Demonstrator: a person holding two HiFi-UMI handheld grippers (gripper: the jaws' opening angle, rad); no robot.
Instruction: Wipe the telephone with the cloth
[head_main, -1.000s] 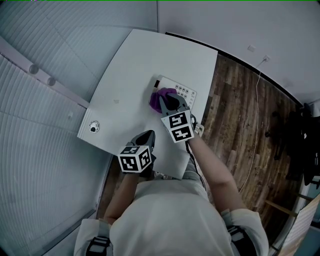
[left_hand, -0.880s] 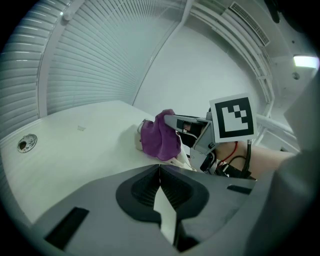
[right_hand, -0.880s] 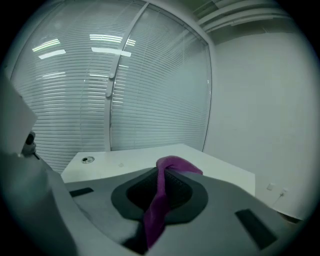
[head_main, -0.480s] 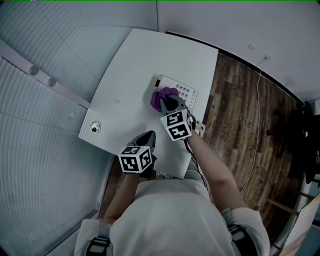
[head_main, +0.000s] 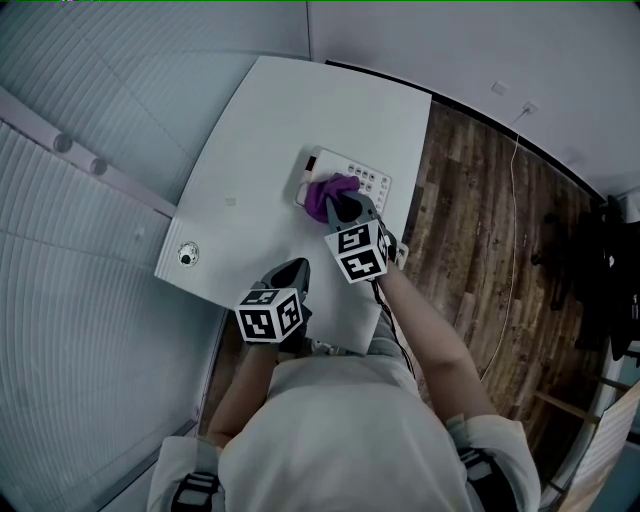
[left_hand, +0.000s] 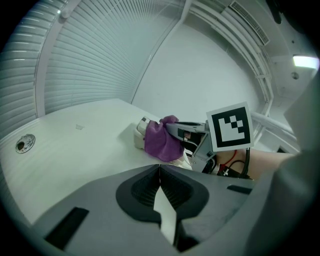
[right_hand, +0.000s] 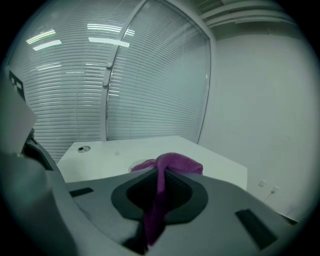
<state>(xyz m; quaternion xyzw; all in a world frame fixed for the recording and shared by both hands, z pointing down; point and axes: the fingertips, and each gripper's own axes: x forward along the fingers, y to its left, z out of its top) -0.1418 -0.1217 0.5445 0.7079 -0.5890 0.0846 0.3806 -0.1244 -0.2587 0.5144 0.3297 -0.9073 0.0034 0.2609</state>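
A white telephone (head_main: 372, 181) lies on the white table (head_main: 270, 120), near its right edge. A purple cloth (head_main: 330, 192) is bunched on the telephone's left half. My right gripper (head_main: 338, 206) is shut on the cloth and presses it down on the telephone. In the right gripper view the cloth (right_hand: 176, 162) hangs pinched between the jaws of my right gripper (right_hand: 161, 174). My left gripper (head_main: 296, 272) rests shut and empty at the table's near edge, apart from the telephone. From the left gripper (left_hand: 160, 168) I see the telephone (left_hand: 140, 133), the cloth (left_hand: 161, 141) and the right gripper (left_hand: 176, 127) ahead.
A round metal grommet (head_main: 187, 254) sits in the table's left corner. Slatted blinds (head_main: 70, 250) and a glass wall run along the left. Wooden floor (head_main: 480, 220) with a thin cable lies right of the table.
My right gripper has slid a little to the right over the telephone with the cloth and sunk slightly. The left gripper has stayed in place.
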